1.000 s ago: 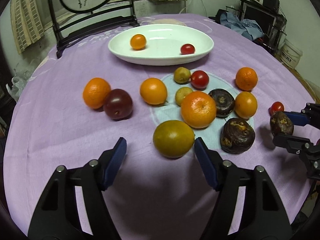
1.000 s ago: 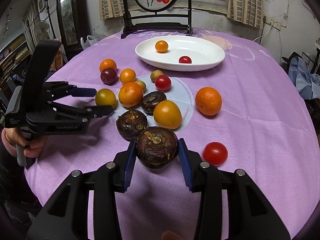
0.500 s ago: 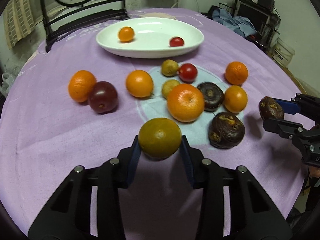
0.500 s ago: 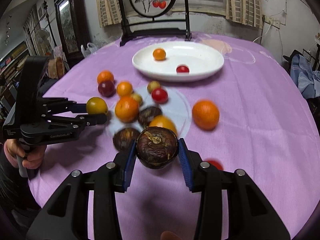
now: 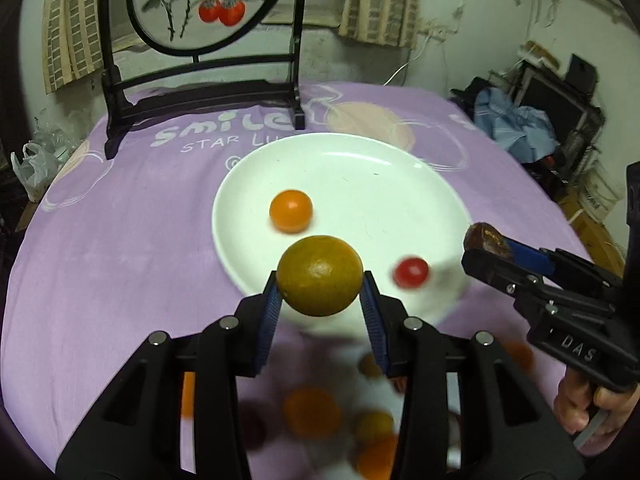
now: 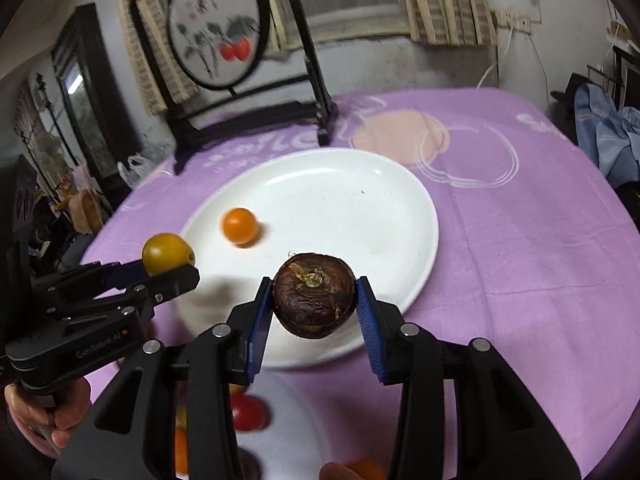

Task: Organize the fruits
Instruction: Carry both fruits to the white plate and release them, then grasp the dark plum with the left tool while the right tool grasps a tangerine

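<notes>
My left gripper (image 5: 320, 304) is shut on a yellow-green citrus fruit (image 5: 320, 275), held in the air over the near rim of the white plate (image 5: 360, 168). My right gripper (image 6: 314, 312) is shut on a dark wrinkled passion fruit (image 6: 314, 296), also above the plate's (image 6: 340, 200) near edge. On the plate lie a small orange tomato (image 5: 291, 211) and a red cherry tomato (image 5: 411, 272). In the right wrist view the left gripper (image 6: 176, 270) shows with its citrus (image 6: 167, 253) at the plate's left rim. The right gripper (image 5: 484, 248) enters the left wrist view at the right.
Blurred oranges, a red tomato (image 6: 248, 412) and dark fruits lie on the purple cloth (image 5: 120, 240) below both grippers. A black stand with a round painted screen (image 5: 200, 4) rises behind the plate. A hand (image 5: 580, 408) grips the right tool's handle.
The left gripper closed on the yellow-green citrus and lifted it. Both grippers then travelled forward with their fruits, from the loose fruit cluster to above the plate's near rim.
</notes>
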`<state>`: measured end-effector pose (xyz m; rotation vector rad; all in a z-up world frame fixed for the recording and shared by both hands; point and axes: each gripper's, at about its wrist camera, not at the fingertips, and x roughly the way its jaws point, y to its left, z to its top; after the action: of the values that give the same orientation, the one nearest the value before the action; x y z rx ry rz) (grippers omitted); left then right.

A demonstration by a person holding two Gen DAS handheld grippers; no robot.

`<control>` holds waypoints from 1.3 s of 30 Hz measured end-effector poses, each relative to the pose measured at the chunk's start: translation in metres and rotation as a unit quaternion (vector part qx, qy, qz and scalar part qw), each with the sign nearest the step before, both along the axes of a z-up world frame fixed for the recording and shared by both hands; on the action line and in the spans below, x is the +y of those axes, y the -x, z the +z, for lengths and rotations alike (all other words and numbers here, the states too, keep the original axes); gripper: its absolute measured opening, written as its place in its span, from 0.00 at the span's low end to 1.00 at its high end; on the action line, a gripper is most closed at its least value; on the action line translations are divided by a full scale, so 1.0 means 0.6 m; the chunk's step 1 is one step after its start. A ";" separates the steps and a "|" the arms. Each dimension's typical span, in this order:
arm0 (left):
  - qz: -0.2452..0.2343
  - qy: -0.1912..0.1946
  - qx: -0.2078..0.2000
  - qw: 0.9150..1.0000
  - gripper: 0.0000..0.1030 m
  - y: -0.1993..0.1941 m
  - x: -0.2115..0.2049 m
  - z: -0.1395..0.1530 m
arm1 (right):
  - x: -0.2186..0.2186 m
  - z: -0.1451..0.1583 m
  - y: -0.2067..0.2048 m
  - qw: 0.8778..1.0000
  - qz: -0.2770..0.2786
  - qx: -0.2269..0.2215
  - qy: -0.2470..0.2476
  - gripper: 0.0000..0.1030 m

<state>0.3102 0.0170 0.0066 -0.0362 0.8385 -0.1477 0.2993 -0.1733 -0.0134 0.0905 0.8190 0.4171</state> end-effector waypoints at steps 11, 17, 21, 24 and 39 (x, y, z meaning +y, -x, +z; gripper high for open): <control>0.022 -0.029 0.038 0.999 0.67 -0.056 0.001 -0.042 | 0.001 0.015 0.013 1.000 0.008 -0.019 0.020 0.58; 0.025 -0.040 -0.038 0.998 0.94 0.019 0.005 0.017 | -0.035 0.039 0.061 0.999 0.007 -0.046 0.004 0.61; 0.039 -0.051 -0.053 0.997 0.96 0.073 0.012 0.019 | -0.059 0.030 0.096 0.999 -0.001 -0.046 0.027 0.63; 0.052 -0.052 -0.045 0.996 0.97 0.104 0.019 0.002 | -0.072 0.017 0.111 0.999 0.000 -0.029 0.028 0.63; 0.086 -0.043 -0.029 0.995 0.97 0.150 0.066 -0.022 | -0.062 -0.023 0.144 0.998 0.030 0.015 0.057 0.63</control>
<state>0.2201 0.0567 -0.0064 -0.0232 0.7787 0.0485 0.2127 -0.2102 -0.0272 -0.0329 0.8752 0.4253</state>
